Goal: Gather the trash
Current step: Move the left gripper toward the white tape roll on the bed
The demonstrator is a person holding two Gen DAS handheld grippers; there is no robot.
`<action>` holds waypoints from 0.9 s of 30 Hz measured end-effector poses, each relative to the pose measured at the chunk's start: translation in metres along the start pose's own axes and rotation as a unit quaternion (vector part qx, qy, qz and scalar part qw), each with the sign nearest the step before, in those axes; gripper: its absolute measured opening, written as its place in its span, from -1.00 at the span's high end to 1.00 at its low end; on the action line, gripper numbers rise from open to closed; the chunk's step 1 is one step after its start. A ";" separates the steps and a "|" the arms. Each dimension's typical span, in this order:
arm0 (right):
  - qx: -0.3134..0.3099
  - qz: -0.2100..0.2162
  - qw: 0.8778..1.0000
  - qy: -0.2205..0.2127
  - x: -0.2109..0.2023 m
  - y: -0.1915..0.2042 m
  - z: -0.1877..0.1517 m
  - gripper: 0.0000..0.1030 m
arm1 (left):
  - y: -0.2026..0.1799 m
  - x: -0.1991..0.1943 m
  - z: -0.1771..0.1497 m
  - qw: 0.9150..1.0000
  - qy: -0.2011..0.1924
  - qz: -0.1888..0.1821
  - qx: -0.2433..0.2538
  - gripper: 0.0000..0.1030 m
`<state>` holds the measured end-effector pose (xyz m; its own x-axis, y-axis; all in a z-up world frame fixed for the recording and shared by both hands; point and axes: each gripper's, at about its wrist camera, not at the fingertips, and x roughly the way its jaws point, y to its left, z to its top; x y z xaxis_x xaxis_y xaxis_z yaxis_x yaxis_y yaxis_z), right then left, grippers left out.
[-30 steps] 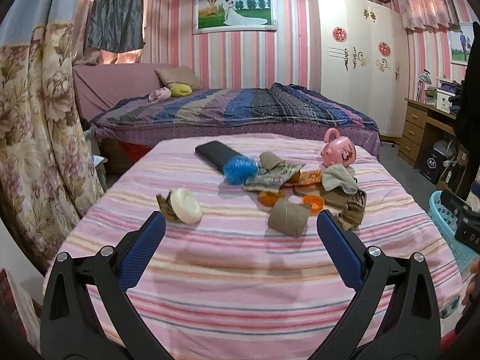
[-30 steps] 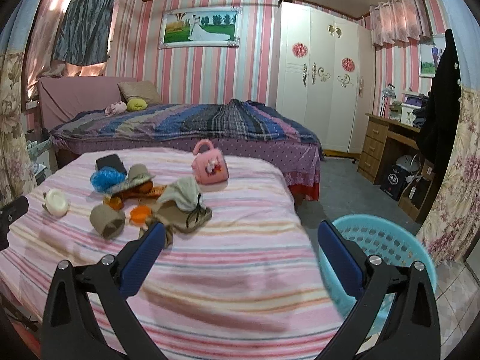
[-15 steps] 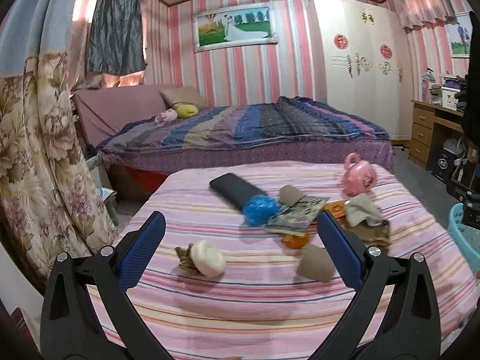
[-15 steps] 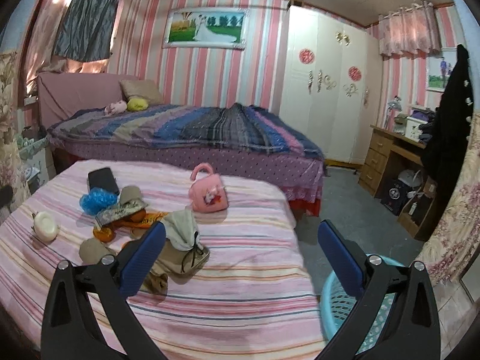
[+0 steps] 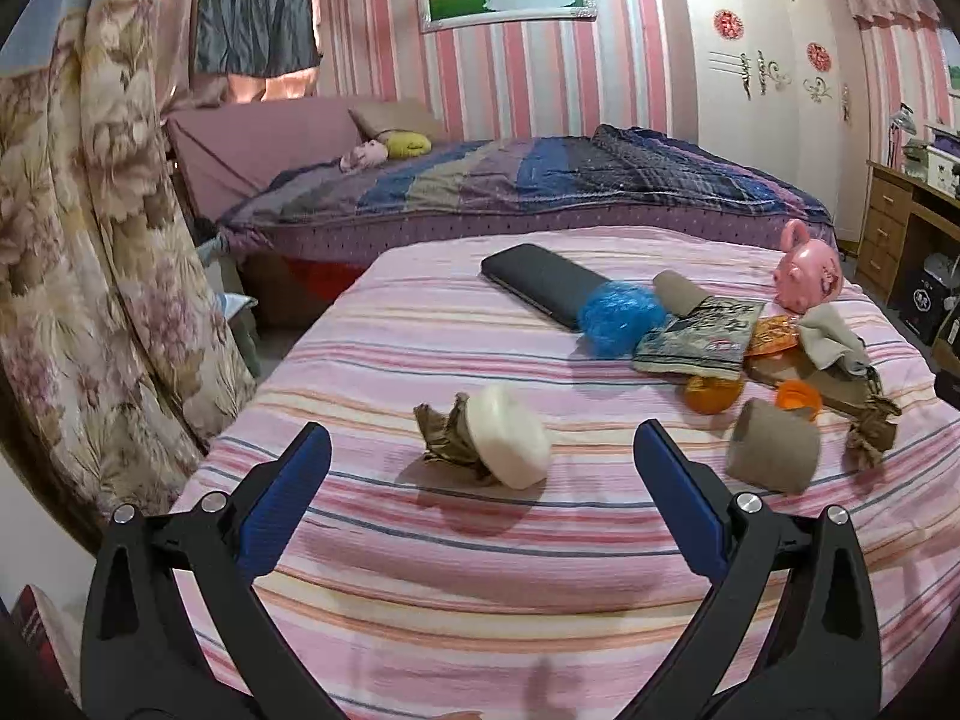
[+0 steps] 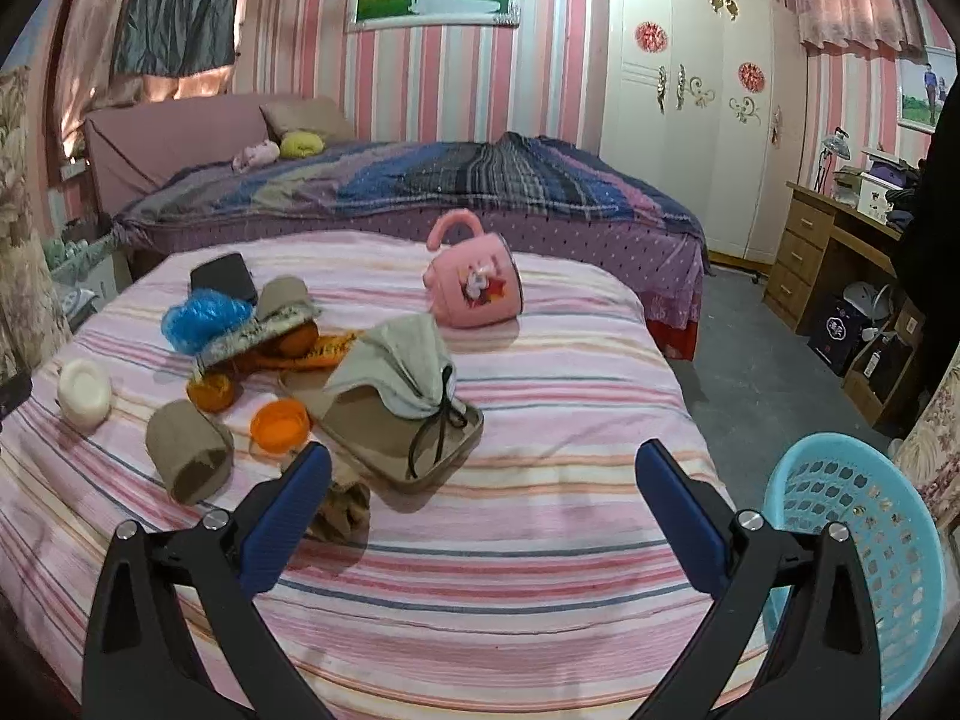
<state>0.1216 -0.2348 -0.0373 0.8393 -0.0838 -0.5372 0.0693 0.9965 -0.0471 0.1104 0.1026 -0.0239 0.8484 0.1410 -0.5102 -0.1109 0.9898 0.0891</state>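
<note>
Litter lies scattered on the pink striped bed [image 5: 480,570]. A white round lid with crumpled brown paper [image 5: 507,444] sits just beyond my open left gripper [image 5: 480,450], between its fingers' line. A cardboard tube [image 5: 771,453] [image 6: 189,459], an orange cap [image 6: 279,423], a blue plastic wad [image 5: 618,315] [image 6: 201,315] and orange peel [image 5: 711,393] lie further right. My right gripper [image 6: 480,462] is open and empty, above the bed, with crumpled brown paper [image 6: 345,510] by its left finger. A light blue basket [image 6: 864,552] stands on the floor at lower right.
A pink mug [image 6: 477,285], a black case [image 5: 540,282], a grey drawstring pouch on a cardboard tray [image 6: 402,396] and a printed packet [image 5: 699,336] also lie on the bed. A second bed [image 6: 420,186] stands behind, floral curtain [image 5: 90,270] left, wooden desk [image 6: 834,252] right.
Both grippers have moved forward and down towards the bed; the white lid now sits between the left gripper's fingers' line, and the basket shows larger in the right wrist view.
</note>
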 end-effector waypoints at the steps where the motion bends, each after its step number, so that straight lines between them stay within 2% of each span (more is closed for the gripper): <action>1: -0.005 -0.008 1.000 0.005 0.002 0.001 0.000 -0.92 | 0.004 0.006 -0.001 1.000 0.007 0.002 -0.005 -0.90; 6: -0.008 -0.028 0.999 0.024 0.010 -0.004 -0.003 -0.92 | 0.014 0.039 -0.001 0.998 0.048 0.003 -0.030 -0.90; 11: 0.010 -0.030 0.999 0.028 0.016 -0.013 -0.002 -0.92 | 0.005 0.046 0.001 0.998 0.059 -0.008 -0.032 -0.89; 13: 0.012 -0.032 0.999 0.030 0.019 -0.015 -0.002 -0.92 | -0.002 0.044 0.000 0.998 0.056 -0.019 -0.024 -0.89; 16: 0.006 -0.036 0.999 0.035 0.022 -0.014 -0.003 -0.92 | -0.007 0.041 -0.004 0.999 0.047 -0.014 -0.009 -0.89; 20: 0.000 -0.039 0.999 0.039 0.024 -0.014 -0.005 -0.92 | -0.002 0.039 -0.009 0.997 0.056 -0.041 -0.028 -0.89; 23: -0.001 -0.040 0.998 0.042 0.026 -0.013 -0.006 -0.92 | 0.003 0.039 -0.009 0.997 0.055 -0.047 -0.039 -0.87; 27: -0.006 -0.038 0.998 0.042 0.026 -0.011 -0.007 -0.92 | 0.000 0.045 -0.009 0.995 0.068 -0.060 -0.039 -0.39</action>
<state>0.1392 -0.2475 -0.0563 0.7833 -0.1599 -0.6007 0.1244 0.9871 -0.1005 0.1434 0.1090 -0.0547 0.7801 0.0176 -0.6254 -0.0577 0.9974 -0.0439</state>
